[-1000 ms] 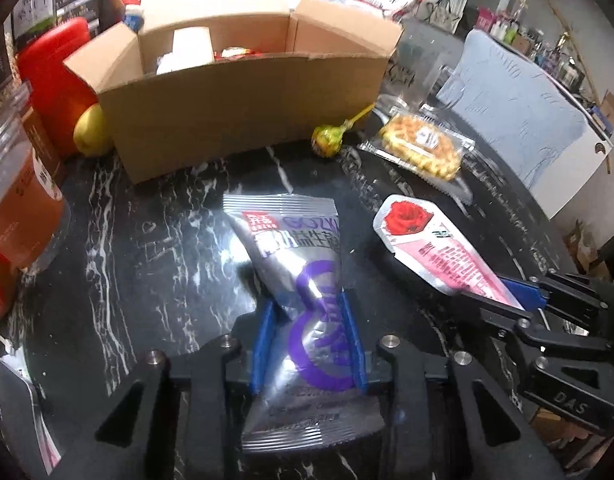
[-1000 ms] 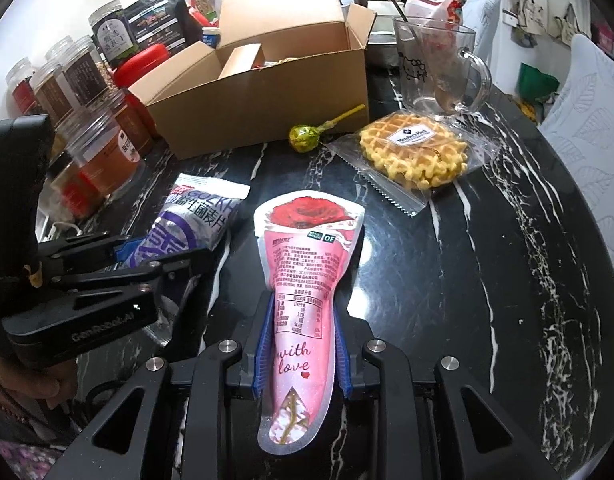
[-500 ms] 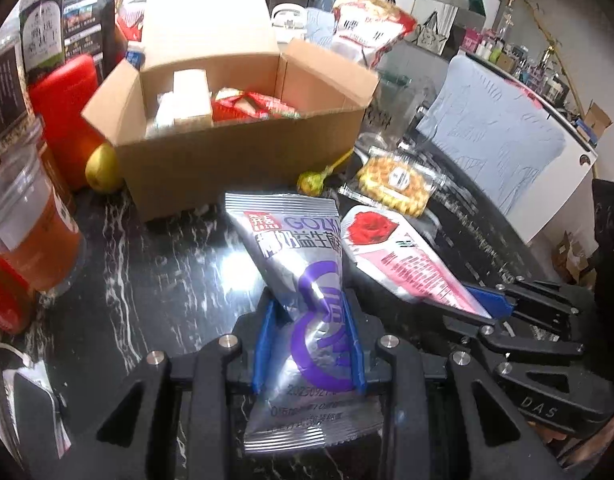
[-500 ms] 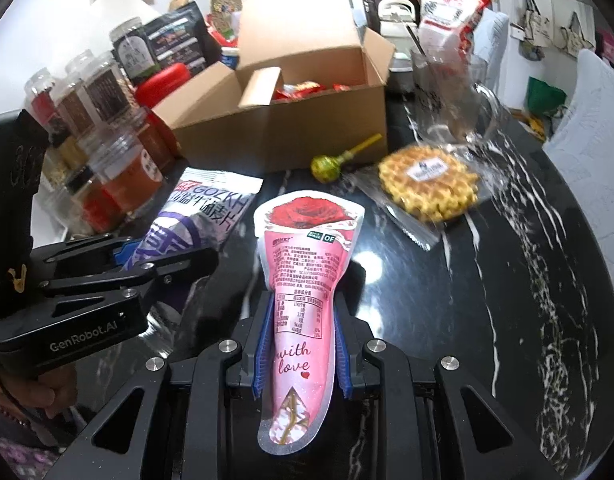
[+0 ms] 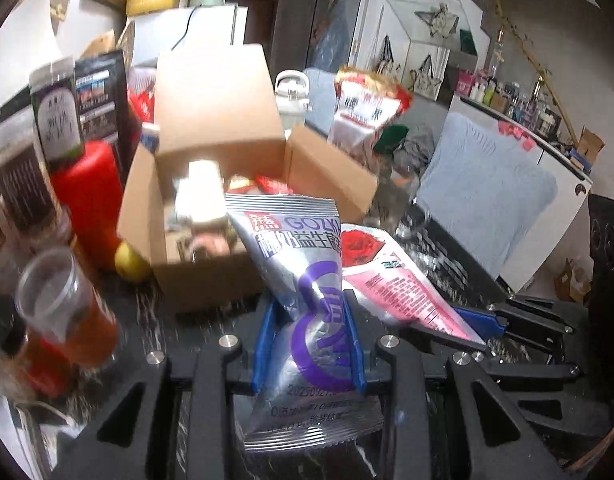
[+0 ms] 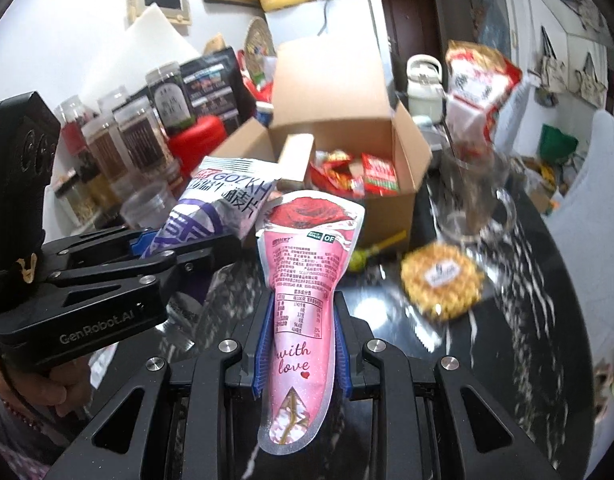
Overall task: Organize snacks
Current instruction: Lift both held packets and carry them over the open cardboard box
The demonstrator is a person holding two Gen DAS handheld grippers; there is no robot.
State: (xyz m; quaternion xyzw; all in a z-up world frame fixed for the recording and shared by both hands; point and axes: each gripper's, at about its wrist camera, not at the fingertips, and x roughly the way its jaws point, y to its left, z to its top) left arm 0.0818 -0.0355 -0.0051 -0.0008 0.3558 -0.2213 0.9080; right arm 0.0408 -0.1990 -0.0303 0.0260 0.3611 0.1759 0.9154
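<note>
Clamped tight, both sets of jaws: left gripper (image 5: pixel 309 344) pinching the silver-and-purple snack packet (image 5: pixel 303 280) across its crumpled waist, right gripper (image 6: pixel 301 344) squeezing the pink rose-printed pouch (image 6: pixel 305 284) at its narrow neck, above the "with love" lettering. Both packs held clear of the black marble tabletop (image 6: pixel 519 304), side by side and nearly touching, just short of the near wall of the open cardboard box (image 6: pixel 387 208). Already in that box: red-wrapped sweets (image 6: pixel 371 172) and a pale carton (image 6: pixel 297 158). Left on the table for later: wrapped waffle (image 6: pixel 441 284) and green lollipop (image 6: pixel 363 256), beside a glass mug (image 6: pixel 475 196). Probably mid-carry, with drop-off into the box next. To do it well: keep each grip firm, since foil is slippery and both packs hang forward of the pads; clear the near box wall and the folded-out flap before going forward; keep the two grippers from knocking together, perhaps by sending one pack in ahead of the other; aim for open room beside the sweets, lower well inside, then part the jaws. Worth minding the tall jars (image 6: pixel 107 148) and red container (image 6: pixel 195 140) crowding the left side.
</note>
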